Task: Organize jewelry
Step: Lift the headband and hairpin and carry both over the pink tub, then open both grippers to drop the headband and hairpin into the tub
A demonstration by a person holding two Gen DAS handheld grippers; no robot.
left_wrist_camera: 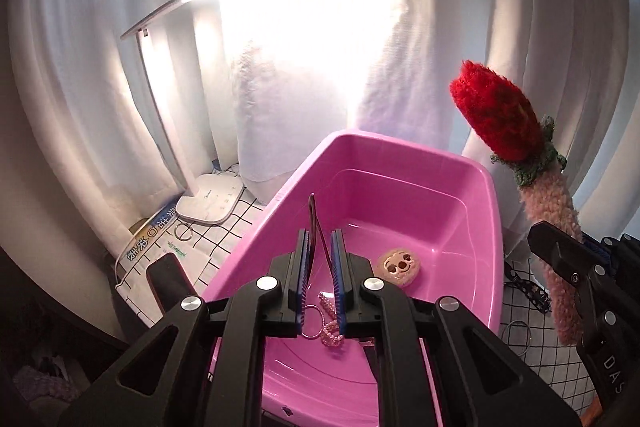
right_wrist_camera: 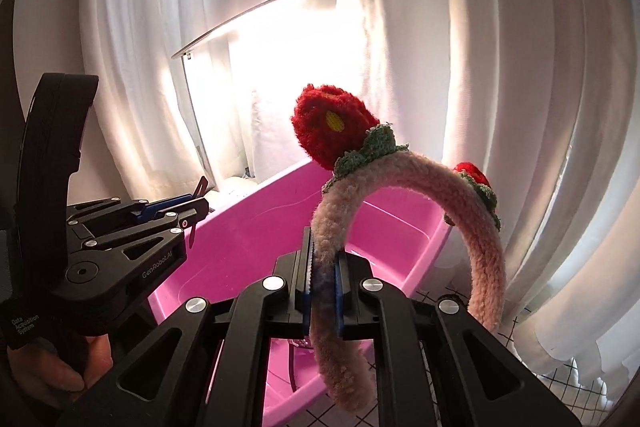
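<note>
Pinching a thin red strip (left_wrist_camera: pixel 316 223) in the left gripper (left_wrist_camera: pixel 320 243), jaws drawn nearly together and the strip slanted between the pads. From the right view, poking out past the tips at 12 and 6 o'clock, so probably gripped mid-length to stop it swinging. Hovering right over the bin (left_wrist_camera: pixel 440 163), tips aimed at its floor, fit for a plain drop. Lying in there: a round face charm (left_wrist_camera: pixel 398 267) at 4 o'clock of the tips and a beaded chain (left_wrist_camera: pixel 330 323) just under the pads, apart from each other.

Clamping a fuzzy pink headband (right_wrist_camera: pixel 400 179) in the right gripper (right_wrist_camera: pixel 324 251), jaws squeezed onto one leg of the arch, pile dented between the pads. Carried upright, arch rising toward 1 o'clock with two red berries (right_wrist_camera: pixel 328 123) on top, likely to keep the bulky shape clear of the rim until above the opening. Sitting near the bin's right edge, far leg seemingly hanging outside the rim at 4 o'clock. Calls for a shift toward 10 o'clock before letting go, else risks tipping out onto the grid cloth (left_wrist_camera: pixel 224 227).

Left outside on that cloth in the left view: a ring (left_wrist_camera: pixel 184 231) at 9 o'clock by the lamp (left_wrist_camera: pixel 208 203) base, a second ring (left_wrist_camera: pixel 516 339) at 4 o'clock, and a dark strap (left_wrist_camera: pixel 528 291) near it. Roughly midway through the tidy-up, judging by that
</note>
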